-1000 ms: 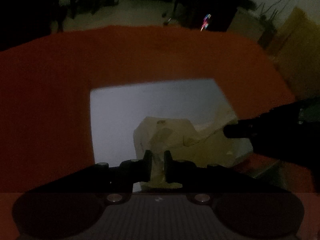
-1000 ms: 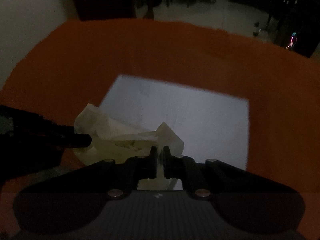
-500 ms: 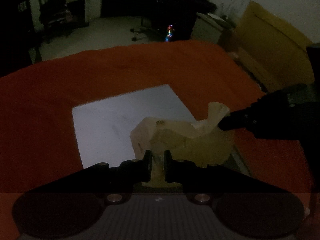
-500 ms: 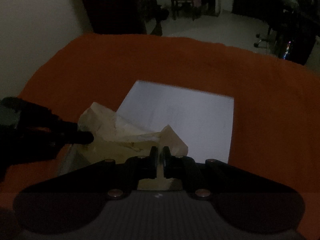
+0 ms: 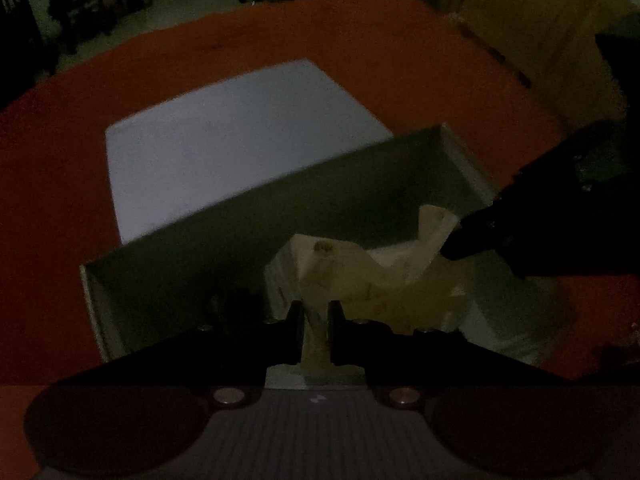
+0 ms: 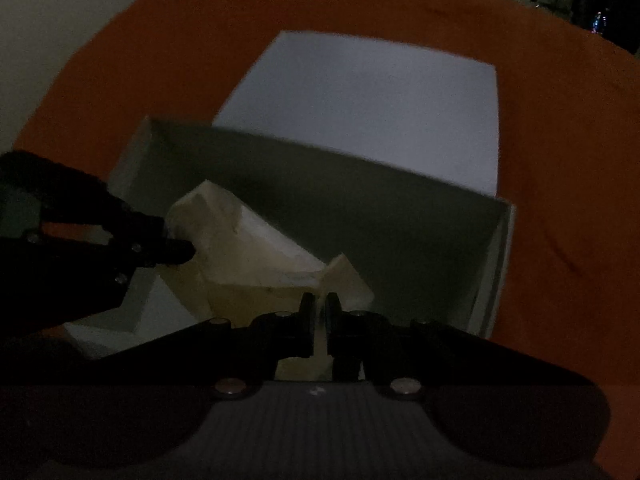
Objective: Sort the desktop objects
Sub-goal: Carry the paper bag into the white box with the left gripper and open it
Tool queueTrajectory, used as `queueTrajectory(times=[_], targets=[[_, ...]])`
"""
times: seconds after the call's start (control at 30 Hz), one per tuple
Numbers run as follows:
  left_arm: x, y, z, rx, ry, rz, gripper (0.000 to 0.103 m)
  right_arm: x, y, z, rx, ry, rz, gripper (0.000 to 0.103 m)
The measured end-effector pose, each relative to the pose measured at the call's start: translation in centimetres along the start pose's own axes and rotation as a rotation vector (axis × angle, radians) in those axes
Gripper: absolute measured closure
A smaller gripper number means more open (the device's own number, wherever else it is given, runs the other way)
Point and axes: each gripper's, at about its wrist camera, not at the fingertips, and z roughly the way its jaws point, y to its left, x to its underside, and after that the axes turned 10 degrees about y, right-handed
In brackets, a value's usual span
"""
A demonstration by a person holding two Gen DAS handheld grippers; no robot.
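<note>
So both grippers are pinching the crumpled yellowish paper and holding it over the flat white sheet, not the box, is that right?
Not quite. Both the left gripper and the right gripper do pinch the crumpled yellowish paper, but it hangs over the open box, not the flat white sheet, which lies beyond the box. The left wrist view shows this; the right wrist view agrees.

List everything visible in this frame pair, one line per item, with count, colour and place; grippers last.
crumpled paper: one, pale yellowish, held over the open box by both grippers.
box: one, grey-green inside with pale walls, open top, nearest part of the table.
white sheet: one, white, flat on the cloth behind the box.
tablecloth: one, orange-red, covering the table.
cardboard piece: one, yellow-brown, beyond the table's right edge in the left wrist view.
left gripper: black, shut on the crumpled paper.
right gripper: black, shut on the paper's other end.
</note>
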Motion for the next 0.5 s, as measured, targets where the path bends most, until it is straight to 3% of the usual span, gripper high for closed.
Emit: queueTrajectory(times=[0.27,0.5], targets=[[0.4,0.3,4.6,-0.017,0.1,-0.032,0.093,0.2,0.7,4.1,0.02,0.077,-0.03,0.096],[1.2,0.1,5.6,-0.031,0.111,-0.011,0.092,0.2,1.6,4.9,0.028,0.096,-0.053,0.091]])
